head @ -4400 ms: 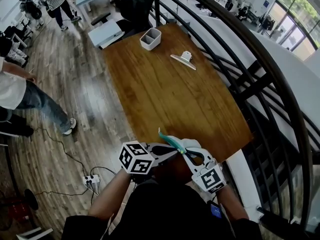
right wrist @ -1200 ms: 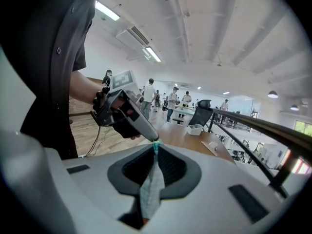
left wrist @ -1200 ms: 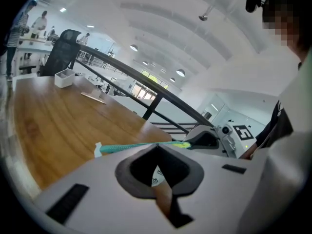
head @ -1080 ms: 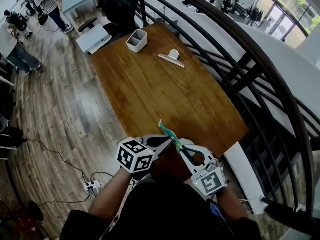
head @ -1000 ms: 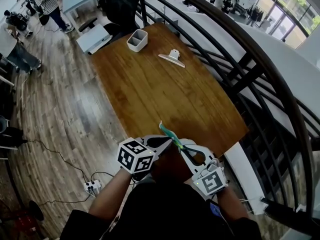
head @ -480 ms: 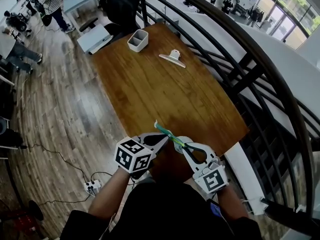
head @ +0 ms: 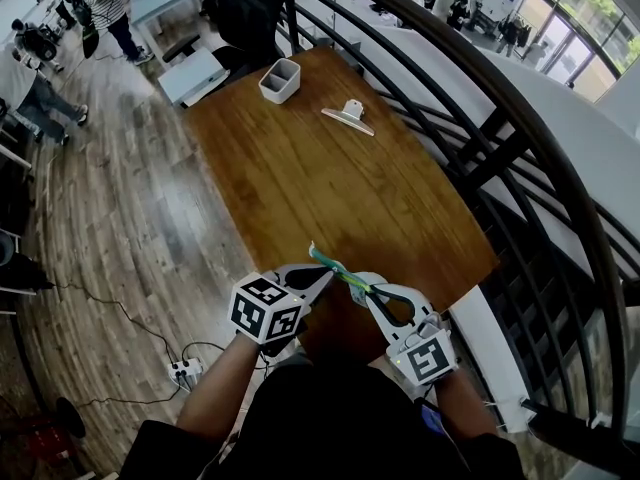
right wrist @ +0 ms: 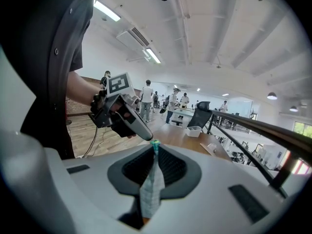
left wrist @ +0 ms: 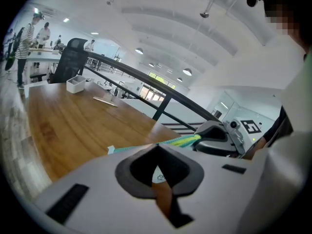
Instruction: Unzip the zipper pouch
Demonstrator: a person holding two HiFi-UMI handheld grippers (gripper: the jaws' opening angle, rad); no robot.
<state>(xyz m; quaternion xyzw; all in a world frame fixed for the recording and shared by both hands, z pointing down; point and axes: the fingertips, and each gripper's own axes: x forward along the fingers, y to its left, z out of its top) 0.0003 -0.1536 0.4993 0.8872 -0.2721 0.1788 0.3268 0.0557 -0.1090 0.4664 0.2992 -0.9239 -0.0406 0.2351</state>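
Aloft — pouch (head: pixel 337 267) pinched between left gripper (head: pixel 325 274), right gripper (head: pixel 363 291), over table's (head: pixel 330 168) edge.

- What is the person wearing?
- A black top (head: pixel 330 423) with short sleeves (right wrist: pixel 73 43). One small round stud (right wrist: pixel 57 51) shows on its front.
- And the tools in hand?
- The left gripper (head: pixel 326 272) and the right gripper (head: pixel 363 287) have pale grey shells. Behind the fingers (right wrist: pixel 63 194) each bears a white cube (head: pixel 267 311) printed with black square markers. Between the fingers sit dark grey ribbed pads (right wrist: pixel 170 168). Further back, a black slot (right wrist: pixel 243 197) marks each side.
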